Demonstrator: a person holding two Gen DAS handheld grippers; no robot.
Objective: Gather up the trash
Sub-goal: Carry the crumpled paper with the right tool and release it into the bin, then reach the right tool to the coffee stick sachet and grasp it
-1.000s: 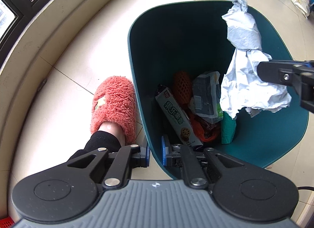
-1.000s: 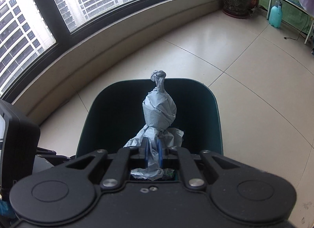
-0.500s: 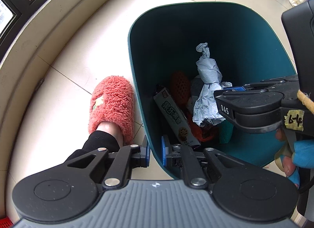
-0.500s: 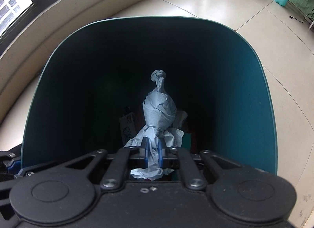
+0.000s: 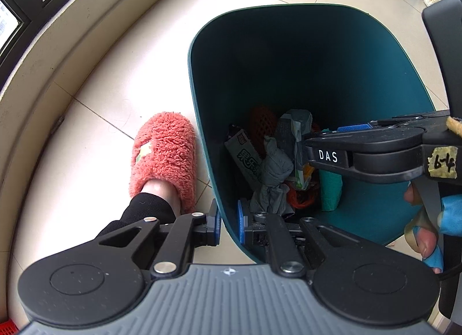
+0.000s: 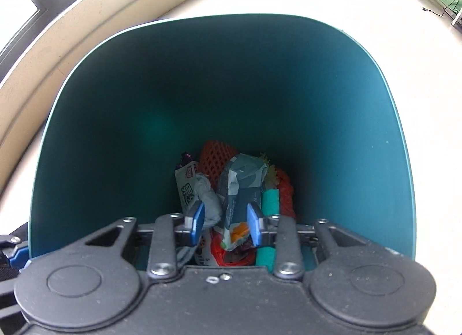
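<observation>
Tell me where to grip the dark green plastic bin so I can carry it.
Grip the dark green plastic bin by its thin rim wall, from above, one finger inside and one outside. The left gripper already pinches the near rim this way. The walls are smooth and taper downward, so the upright, open-topped rim is probably the only edge narrow enough for the jaws.

The right gripper (image 6: 224, 225) points down into a deep teal plastic bin (image 6: 361, 133), its blue-padded jaws opening with nothing pressed between them. Below, a crumpled grey paper wad (image 6: 209, 200) lies on the heap beside a white snack packet with green print (image 6: 186, 187). A red foam net (image 6: 216, 159), a grey-green wrapper (image 6: 245, 179) and what seems a teal roll (image 6: 270, 202) crowd the bottom.
</observation>
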